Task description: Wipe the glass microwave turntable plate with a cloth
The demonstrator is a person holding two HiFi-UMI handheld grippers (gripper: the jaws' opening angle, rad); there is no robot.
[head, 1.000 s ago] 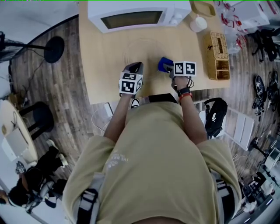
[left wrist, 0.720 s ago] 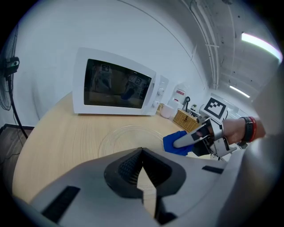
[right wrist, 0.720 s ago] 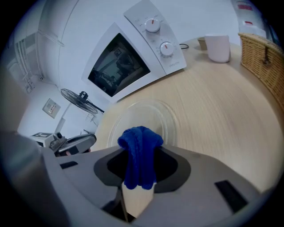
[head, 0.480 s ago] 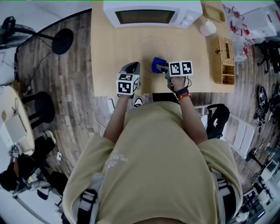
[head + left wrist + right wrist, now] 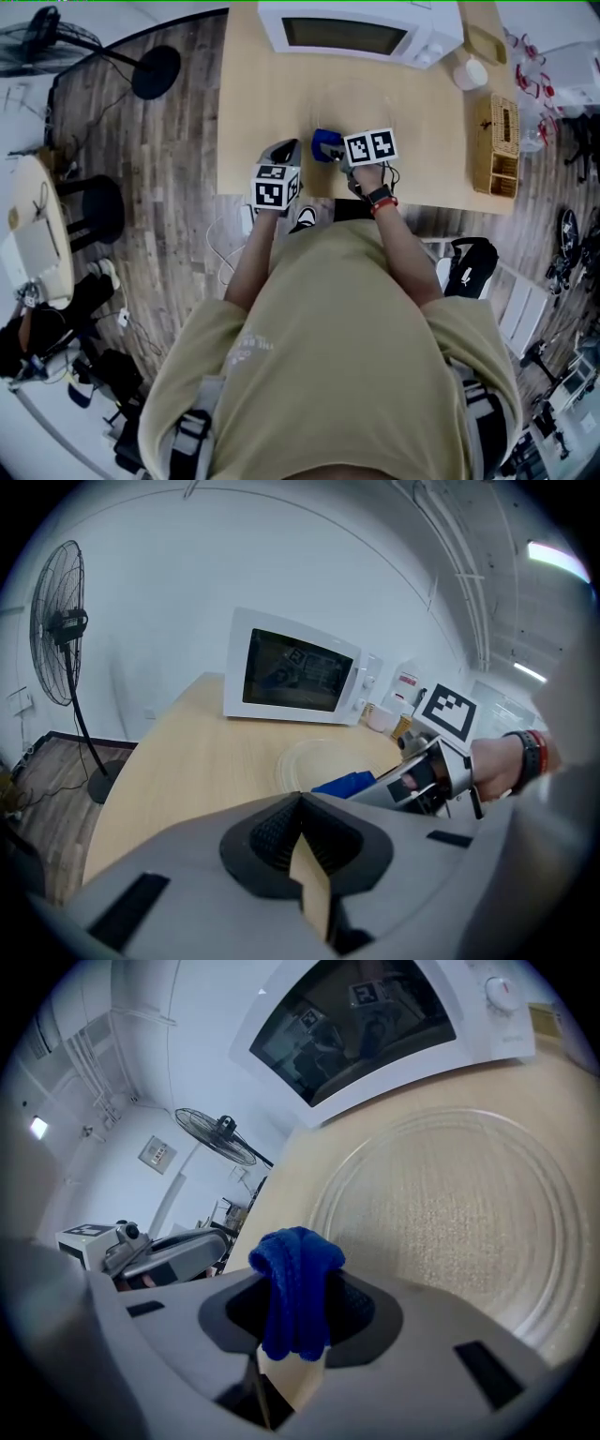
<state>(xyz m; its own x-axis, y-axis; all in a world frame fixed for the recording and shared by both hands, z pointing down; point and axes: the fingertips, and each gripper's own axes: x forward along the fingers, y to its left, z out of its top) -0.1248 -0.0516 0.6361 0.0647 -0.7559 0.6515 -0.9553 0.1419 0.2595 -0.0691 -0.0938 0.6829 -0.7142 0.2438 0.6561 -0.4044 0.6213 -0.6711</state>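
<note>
Got the right hand-held gripper (image 5: 291, 1363) clenched tight on a blue cloth (image 5: 295, 1279), with the fabric bunched up, folded over between the jaws and poking out past the tips. Holding that right at the near rim of the glass turntable plate (image 5: 450, 1213), toward its left side going by the head view; no telling about actual contact between cloth and glass from any angle. Seeing the plate flat on the light wooden surface (image 5: 253, 112), roughly mid-surface, just in front of the white microwave (image 5: 361, 33) parked along the far edge with its door shut. Got the left hand-held gripper (image 5: 302, 817) clenched too, jaws together with nothing between them, held over the surface close to its near edge, left of the plate and apart from it, near the right one. Also spotting a wicker basket (image 5: 499, 141) by the right edge and a small white cup (image 5: 469, 73) near the far right corner beside the microwave, both well apart from the plate. Off the surface, spotting a standing fan (image 5: 56, 621) on the wood-plank floor (image 5: 178, 216) past the left edge. Wearing a beige T-shirt (image 5: 328, 347) and a wristwatch (image 5: 378, 195) on the right wrist, for what it's worth.
</note>
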